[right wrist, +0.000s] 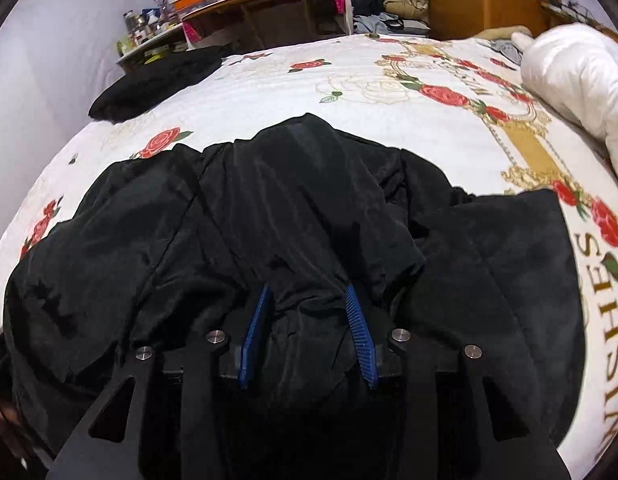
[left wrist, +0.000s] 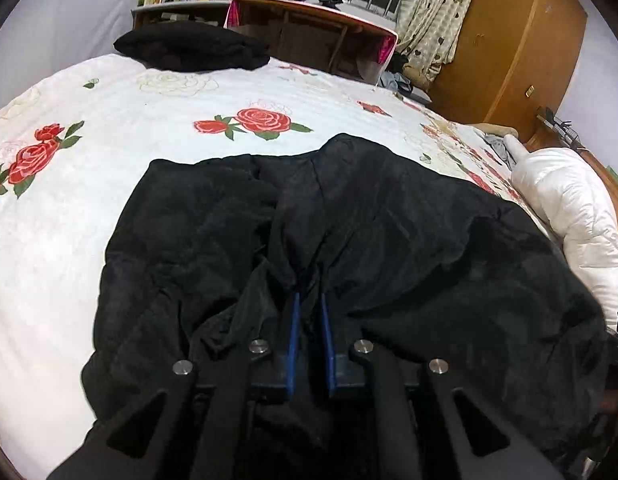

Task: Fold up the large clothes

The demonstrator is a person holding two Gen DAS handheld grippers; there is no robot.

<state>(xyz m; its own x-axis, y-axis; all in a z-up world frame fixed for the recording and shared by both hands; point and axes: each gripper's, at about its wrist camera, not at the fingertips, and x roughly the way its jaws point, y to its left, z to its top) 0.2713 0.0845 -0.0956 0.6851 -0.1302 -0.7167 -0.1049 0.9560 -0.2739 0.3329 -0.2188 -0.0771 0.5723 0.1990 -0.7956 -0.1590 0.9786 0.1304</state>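
Observation:
A large black garment [left wrist: 369, 232] lies spread and rumpled on the rose-patterned bed sheet [left wrist: 169, 112]. In the left wrist view my left gripper [left wrist: 309, 300] has its blue pads close together, pinching a fold of the black cloth at the near edge. In the right wrist view the same garment [right wrist: 269, 208] fills the foreground. My right gripper [right wrist: 307, 292] has its blue fingers [right wrist: 359, 320] wider apart, with a thick bunch of the black fabric held between them.
A second black folded garment [left wrist: 193, 48] lies at the far left of the bed, also in the right wrist view [right wrist: 149, 80]. A white quilt [left wrist: 569, 208] is piled at the right edge. A wooden desk [left wrist: 309, 32] and a wardrobe [left wrist: 517, 40] stand beyond the bed.

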